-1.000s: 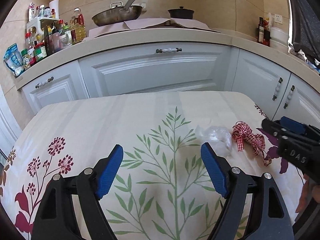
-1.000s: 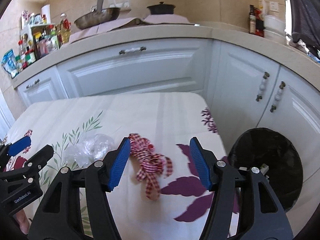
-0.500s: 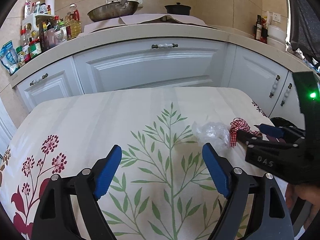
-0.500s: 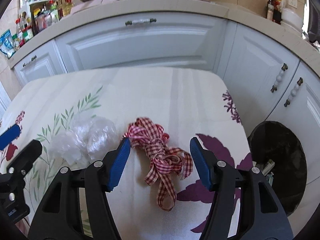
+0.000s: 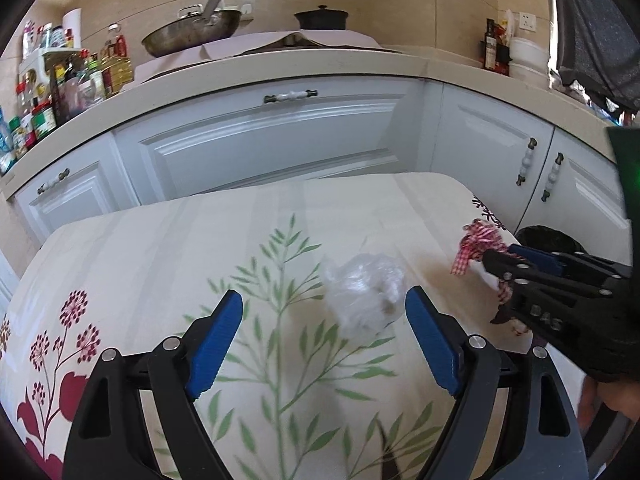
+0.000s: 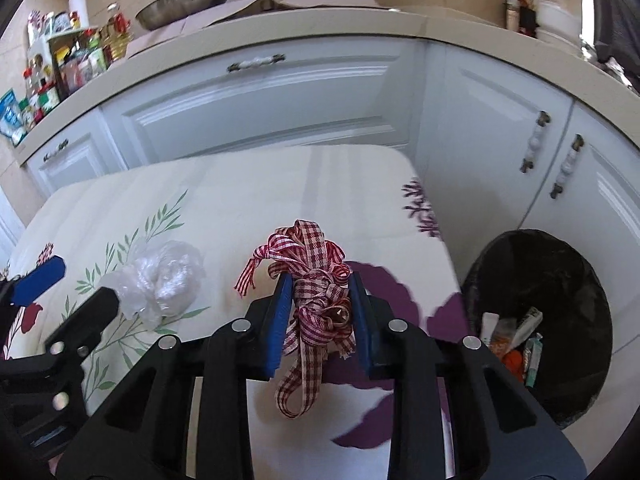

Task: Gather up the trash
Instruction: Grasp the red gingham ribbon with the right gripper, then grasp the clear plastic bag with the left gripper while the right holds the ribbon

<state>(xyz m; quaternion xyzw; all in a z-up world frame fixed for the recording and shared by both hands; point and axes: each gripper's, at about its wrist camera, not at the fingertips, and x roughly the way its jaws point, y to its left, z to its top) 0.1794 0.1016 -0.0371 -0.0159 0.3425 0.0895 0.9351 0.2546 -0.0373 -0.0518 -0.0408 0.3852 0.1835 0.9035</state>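
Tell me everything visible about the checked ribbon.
The ribbon is red-and-white checked fabric, bunched into a loose tangle of loops with a long tail hanging toward the camera. The right gripper has just been closing its blue jaws, which now pinch its middle, above the flowered tablecloth near the table's right edge.

Floral-clothed table: plastic wad, perhaps ribbon.
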